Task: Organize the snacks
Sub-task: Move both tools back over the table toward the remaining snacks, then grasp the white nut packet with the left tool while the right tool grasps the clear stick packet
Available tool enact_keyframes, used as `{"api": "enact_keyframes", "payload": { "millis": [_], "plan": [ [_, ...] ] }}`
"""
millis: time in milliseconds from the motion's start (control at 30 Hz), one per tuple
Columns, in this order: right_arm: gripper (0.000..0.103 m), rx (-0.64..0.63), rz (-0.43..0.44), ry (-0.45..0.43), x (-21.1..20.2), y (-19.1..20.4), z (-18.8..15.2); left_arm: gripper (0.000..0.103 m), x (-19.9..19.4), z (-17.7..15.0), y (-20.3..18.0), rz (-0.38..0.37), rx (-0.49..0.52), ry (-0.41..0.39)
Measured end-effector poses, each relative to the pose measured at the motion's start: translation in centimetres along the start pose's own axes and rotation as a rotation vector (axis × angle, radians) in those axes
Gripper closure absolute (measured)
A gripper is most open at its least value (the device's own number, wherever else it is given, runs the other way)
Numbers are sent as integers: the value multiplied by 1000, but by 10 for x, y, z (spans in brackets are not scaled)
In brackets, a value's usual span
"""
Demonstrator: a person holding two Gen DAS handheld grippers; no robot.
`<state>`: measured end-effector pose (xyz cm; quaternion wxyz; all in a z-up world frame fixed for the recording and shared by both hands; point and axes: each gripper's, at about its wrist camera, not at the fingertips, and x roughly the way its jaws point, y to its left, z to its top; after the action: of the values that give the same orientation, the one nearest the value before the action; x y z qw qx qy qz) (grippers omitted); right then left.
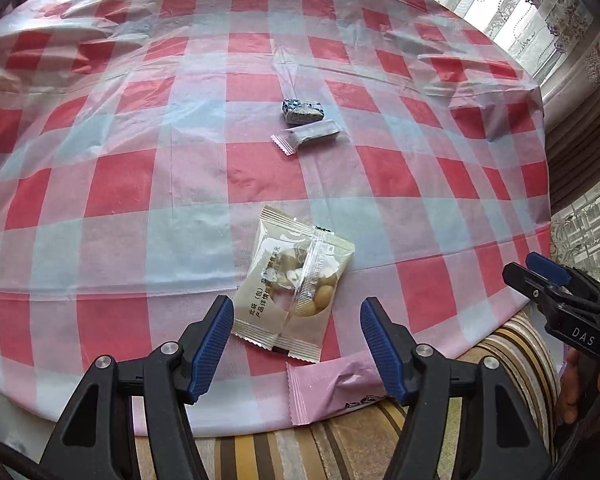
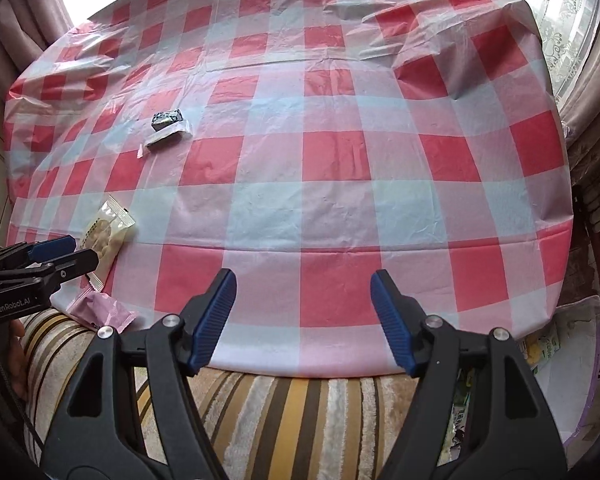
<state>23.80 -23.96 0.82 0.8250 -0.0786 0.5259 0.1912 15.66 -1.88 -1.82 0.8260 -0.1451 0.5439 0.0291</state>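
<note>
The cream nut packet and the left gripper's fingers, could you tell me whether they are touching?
Cannot tell. In the left wrist view the open left gripper straddles the cream nut packet, the left blue pad meeting its edge in the image, height unclear.

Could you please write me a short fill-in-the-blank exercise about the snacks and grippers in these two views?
1. The left gripper is open, its jaws on either side of the ____ nut packet.
2. The pink packet overhangs the table's ____ edge.
3. The right gripper holds ____.

Missing words: beige; near; nothing
</note>
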Motion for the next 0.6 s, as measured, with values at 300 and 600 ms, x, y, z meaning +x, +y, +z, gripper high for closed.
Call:
{"api": "enact_keyframes", "payload": {
  "millis": [300,600],
  "plan": [
    [25,-135,18,-14,25,42,28,35,24,9,-16,90,140,53],
    [25,-267,43,-52,56,86,62,49,27,21,-9,147,159,-8]
  ]
}}
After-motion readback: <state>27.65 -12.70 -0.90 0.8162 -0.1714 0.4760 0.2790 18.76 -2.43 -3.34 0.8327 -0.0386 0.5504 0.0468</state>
